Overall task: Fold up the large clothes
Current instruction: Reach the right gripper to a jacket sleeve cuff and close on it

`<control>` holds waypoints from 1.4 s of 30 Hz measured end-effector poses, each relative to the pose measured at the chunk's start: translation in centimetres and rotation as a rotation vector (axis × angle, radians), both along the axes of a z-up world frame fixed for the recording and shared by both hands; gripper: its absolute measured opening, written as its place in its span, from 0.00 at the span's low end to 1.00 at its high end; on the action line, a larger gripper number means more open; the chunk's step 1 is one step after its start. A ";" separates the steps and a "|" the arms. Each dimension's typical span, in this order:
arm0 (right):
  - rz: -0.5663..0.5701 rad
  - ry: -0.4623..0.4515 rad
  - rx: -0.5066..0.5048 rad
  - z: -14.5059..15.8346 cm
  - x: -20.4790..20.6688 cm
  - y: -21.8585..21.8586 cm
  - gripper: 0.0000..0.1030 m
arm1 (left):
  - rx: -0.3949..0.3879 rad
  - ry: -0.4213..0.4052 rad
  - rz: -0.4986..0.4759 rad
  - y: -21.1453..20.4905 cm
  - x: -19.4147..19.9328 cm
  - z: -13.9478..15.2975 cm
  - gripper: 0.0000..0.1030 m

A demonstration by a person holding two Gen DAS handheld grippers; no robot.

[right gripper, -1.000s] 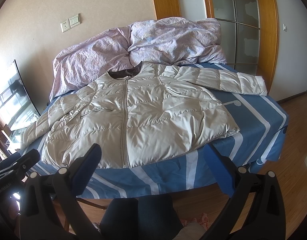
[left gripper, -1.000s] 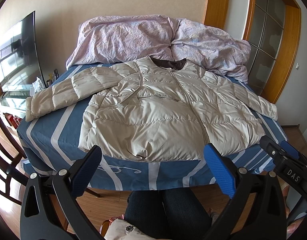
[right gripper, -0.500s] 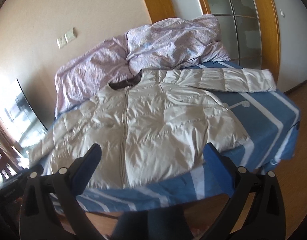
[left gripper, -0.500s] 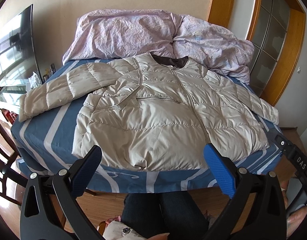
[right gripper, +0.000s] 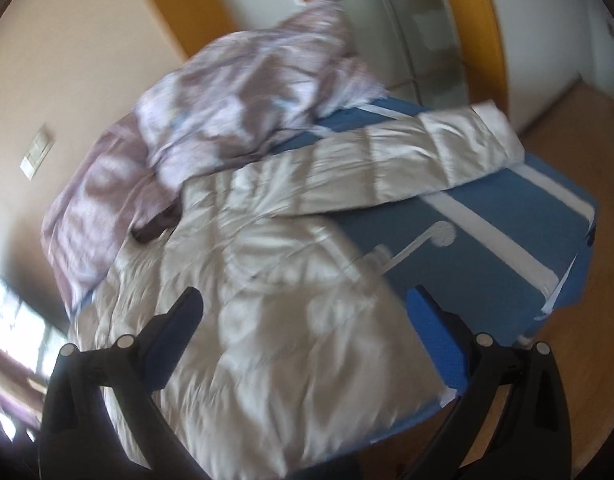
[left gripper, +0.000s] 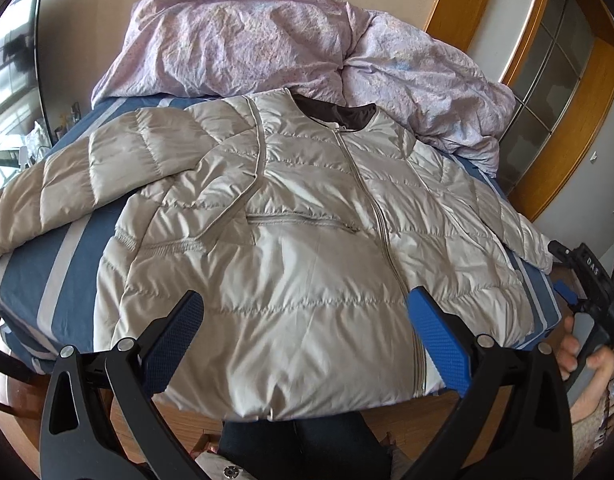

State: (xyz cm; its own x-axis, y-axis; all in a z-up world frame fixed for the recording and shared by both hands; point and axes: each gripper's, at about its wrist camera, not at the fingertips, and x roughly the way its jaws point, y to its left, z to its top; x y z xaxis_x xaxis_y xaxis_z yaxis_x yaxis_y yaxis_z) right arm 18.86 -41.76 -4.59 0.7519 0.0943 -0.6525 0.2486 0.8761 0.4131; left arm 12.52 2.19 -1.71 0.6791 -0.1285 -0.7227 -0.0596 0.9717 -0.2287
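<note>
Beige walls and orange-brown wooden door frames (left gripper: 567, 128) close off the far side of a bedroom, where a bed (left gripper: 63, 248) covered in a blue sheet with pale stripes fills most of both views. Against the wall at its head lies a crumpled lilac duvet (left gripper: 291, 48). Spread flat on the sheet, front up and zipped shut, is a beige quilted down jacket (left gripper: 307, 248) with a dark brown collar lining, its hem hanging just over the near edge of the bed. One sleeve stretches out across the sheet towards a dark television screen (left gripper: 11, 56) at the side of the room; the other sleeve (right gripper: 407, 160) reaches towards the opposite corner of the bed.

In the left wrist view, the left gripper (left gripper: 307, 340) hovers above the jacket's hem, its blue-padded jaws wide apart and holding nothing. At that view's right edge a hand (left gripper: 587, 364) grips the handle of the right gripper beside the bed. The right wrist view is blurred; the right gripper (right gripper: 307, 340) hangs over the jacket's lower front near the side of the bed, jaws likewise wide and empty. Dark trousers (left gripper: 303, 448) show below the bed edge.
</note>
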 end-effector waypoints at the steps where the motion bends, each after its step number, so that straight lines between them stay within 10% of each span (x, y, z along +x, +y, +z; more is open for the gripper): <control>1: -0.022 0.015 0.023 -0.3 0.8 -0.8 0.98 | 0.003 -0.003 -0.003 0.0 0.5 0.0 0.99; 18: -0.392 0.213 0.458 -7.7 11.5 -14.0 0.59 | 0.116 -0.056 0.012 -1.1 9.2 1.2 0.99; 42: -0.535 0.159 0.517 -10.1 12.9 -17.8 0.11 | 0.106 -0.069 -0.054 -1.7 12.8 -0.6 0.99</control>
